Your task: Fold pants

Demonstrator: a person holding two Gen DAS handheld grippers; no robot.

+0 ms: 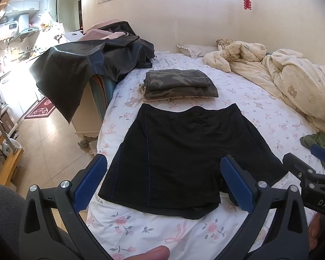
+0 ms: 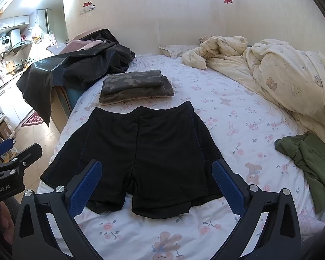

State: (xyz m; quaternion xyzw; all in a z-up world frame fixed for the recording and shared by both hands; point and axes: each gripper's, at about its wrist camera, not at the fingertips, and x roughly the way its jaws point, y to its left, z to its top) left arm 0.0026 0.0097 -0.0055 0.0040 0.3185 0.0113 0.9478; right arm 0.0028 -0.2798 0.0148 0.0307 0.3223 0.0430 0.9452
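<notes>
A single pair of black shorts (image 1: 179,151) lies flat and unfolded on a bed (image 1: 238,99) with a floral sheet, waistband toward the far wall and two leg openings toward the cameras, so its long axis runs from the near edge of the bed toward the headboard end. The left hand-held gripper (image 1: 164,182) hangs just above the hem with its two blue fingers spread wide and nothing between them; the right hand-held gripper (image 2: 157,186) is likewise spread and empty over the leg openings, one finger over each leg as seen from its own camera. Just beyond the waistband sits one stack of folded camouflage garments (image 2: 136,86); how many pieces it holds cannot be told. One crumpled olive-green garment (image 2: 307,158) lies well apart at the right, near a cream quilt (image 2: 281,73) bunched along that side. One black cloth (image 1: 93,60) drapes the furniture left of the bed.
</notes>
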